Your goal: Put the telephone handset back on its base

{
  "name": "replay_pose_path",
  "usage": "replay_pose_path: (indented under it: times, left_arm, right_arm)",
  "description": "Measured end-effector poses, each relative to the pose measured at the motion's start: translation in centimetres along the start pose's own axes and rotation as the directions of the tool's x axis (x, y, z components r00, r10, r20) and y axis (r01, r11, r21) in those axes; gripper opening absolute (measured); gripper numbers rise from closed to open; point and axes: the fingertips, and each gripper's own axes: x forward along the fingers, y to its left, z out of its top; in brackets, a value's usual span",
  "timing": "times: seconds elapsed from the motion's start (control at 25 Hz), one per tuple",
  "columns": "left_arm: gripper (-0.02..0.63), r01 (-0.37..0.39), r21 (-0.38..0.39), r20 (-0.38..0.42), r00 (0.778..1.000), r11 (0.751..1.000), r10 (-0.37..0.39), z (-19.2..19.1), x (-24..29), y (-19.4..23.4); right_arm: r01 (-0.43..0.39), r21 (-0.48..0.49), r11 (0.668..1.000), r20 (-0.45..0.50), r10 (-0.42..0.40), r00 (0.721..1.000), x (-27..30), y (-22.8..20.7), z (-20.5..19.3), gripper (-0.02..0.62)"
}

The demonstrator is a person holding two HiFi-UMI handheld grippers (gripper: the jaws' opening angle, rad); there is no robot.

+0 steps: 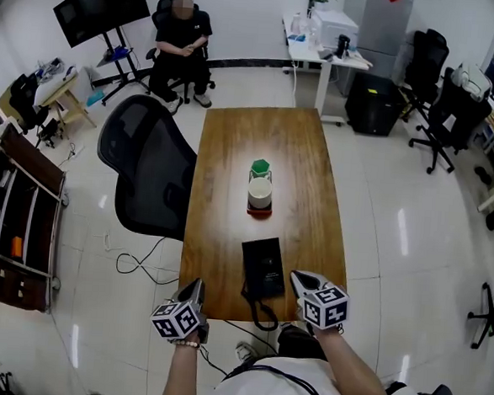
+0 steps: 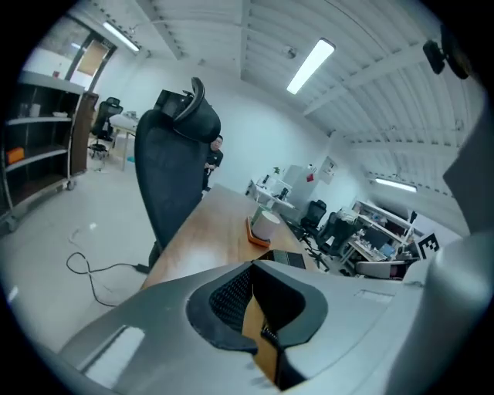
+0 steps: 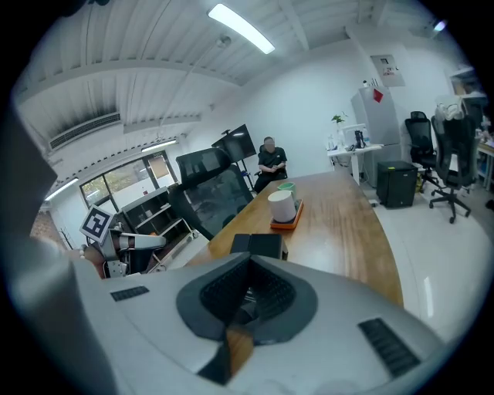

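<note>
Though the black telephone lies at the wooden table's near end, my left gripper, at the table's near-left corner, and right gripper, at its near edge, are both clamped together, empty.

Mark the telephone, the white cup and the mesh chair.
telephone (image 1: 263, 266), head view, top of its black body.
white cup (image 1: 260, 191), head view, centre of its top.
mesh chair (image 1: 135, 136), head view, its backrest mesh.

The right claw, closed and empty, faces the telephone.
</note>
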Motion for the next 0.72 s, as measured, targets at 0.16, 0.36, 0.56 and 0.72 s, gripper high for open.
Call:
replay_pose_path:
  times: [0.16,0.36,0.56,0.72]
  left_arm:
    - [0.005,0.011,-0.038,-0.011,1.000,0.999,-0.012,-1.3,-2.3,-1.6]
    - [0.005,0.011,0.005,0.013,1.000,1.000,-0.011,-2.2,-5.0,-4.9]
    - [0.005,-0.015,0.066,0.055,0.998,0.998,0.012,-1.5,-6.8,-8.2]
    - [0.005,0.037,0.124,0.028,0.999,0.992,-0.041,-2.1,-6.6,-11.3]
  right_arm:
    - [-0.003,-0.002,1.000,0.024,0.003,1.000,-1.3,1.3,-0.1,0.000]
    - [-0.007,-0.008,1.000,0.032,0.007,0.999,-3.7,2.8,-0.7,0.000]
    - [0.003,-0.031,1.000,0.078,0.000,0.997,-6.2,4.9,-0.2,0.000]
    - [-0.008,0.004,1.000,0.113,0.008,0.994,-7.2,6.0,-0.4,0.000]
